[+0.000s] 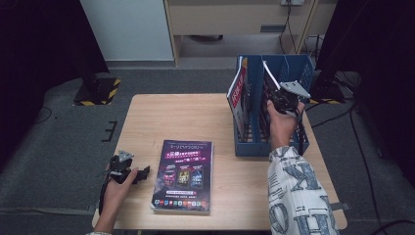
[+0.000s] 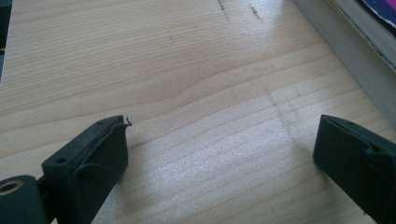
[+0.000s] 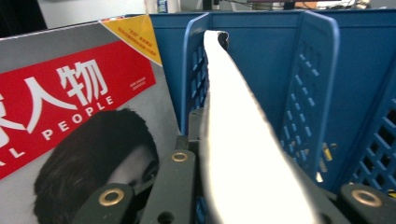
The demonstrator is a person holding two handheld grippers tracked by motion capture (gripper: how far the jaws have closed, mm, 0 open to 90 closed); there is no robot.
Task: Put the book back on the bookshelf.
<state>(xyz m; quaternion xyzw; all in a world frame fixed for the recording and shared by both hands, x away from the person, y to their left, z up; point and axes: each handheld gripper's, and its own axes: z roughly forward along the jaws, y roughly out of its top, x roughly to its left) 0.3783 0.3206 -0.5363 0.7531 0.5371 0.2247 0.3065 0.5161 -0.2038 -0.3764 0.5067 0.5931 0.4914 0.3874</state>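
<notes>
A blue file rack [image 1: 250, 146] stands on the right of the wooden table [image 1: 195, 117]. My right gripper [image 1: 277, 101] reaches into its middle slot, shut on the white edge of a thin magazine [image 1: 270, 74] that leans upright there. In the right gripper view that magazine [image 3: 233, 116] runs up between the jaws of the right gripper [image 3: 243, 191], inside the rack [image 3: 317, 70]. A red-covered magazine [image 1: 239, 90] [image 3: 70, 102] stands in the slot to the left. A purple book [image 1: 183, 174] lies flat near the front. My left gripper [image 1: 139, 175] [image 2: 222, 135] rests open on bare wood beside the book [image 2: 355, 42].
A stand base with yellow-black stripes [image 1: 95, 90] sits on the grey floor at the back left. Cables [image 1: 362, 147] trail over the floor on the right. A pale cabinet [image 1: 235, 19] stands behind the table. Bare wood [image 2: 187, 70] lies ahead of the left gripper.
</notes>
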